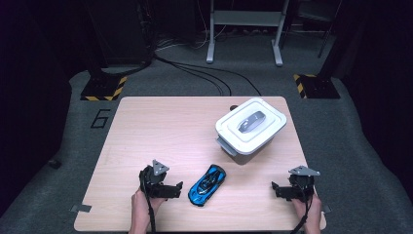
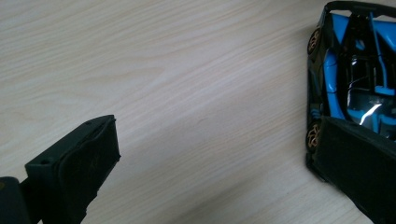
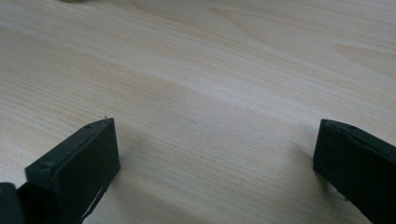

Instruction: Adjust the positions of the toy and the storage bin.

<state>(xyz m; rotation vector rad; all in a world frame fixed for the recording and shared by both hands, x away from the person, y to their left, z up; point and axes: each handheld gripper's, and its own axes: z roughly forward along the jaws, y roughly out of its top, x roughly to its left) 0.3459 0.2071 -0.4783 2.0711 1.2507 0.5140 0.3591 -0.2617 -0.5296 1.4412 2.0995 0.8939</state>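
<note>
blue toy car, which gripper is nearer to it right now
Left. The left gripper sits right beside the blue toy car, fingers open, one at its edge. The right gripper is open too, well off on the car's other side.

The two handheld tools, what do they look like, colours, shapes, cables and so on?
The left tool and the right tool are both black and blocky, each topped by a grey three-cornered plate. A dark cable trails from each back toward the person. In the gripper views, each tool's jaws are thick black rectangular blocks with matte, slightly textured faces. The forearms entering the high view are bare, with no sleeves visible.

Glossy toy car (image 1: 207, 184), matt wooden table (image 1: 160, 126)
</note>
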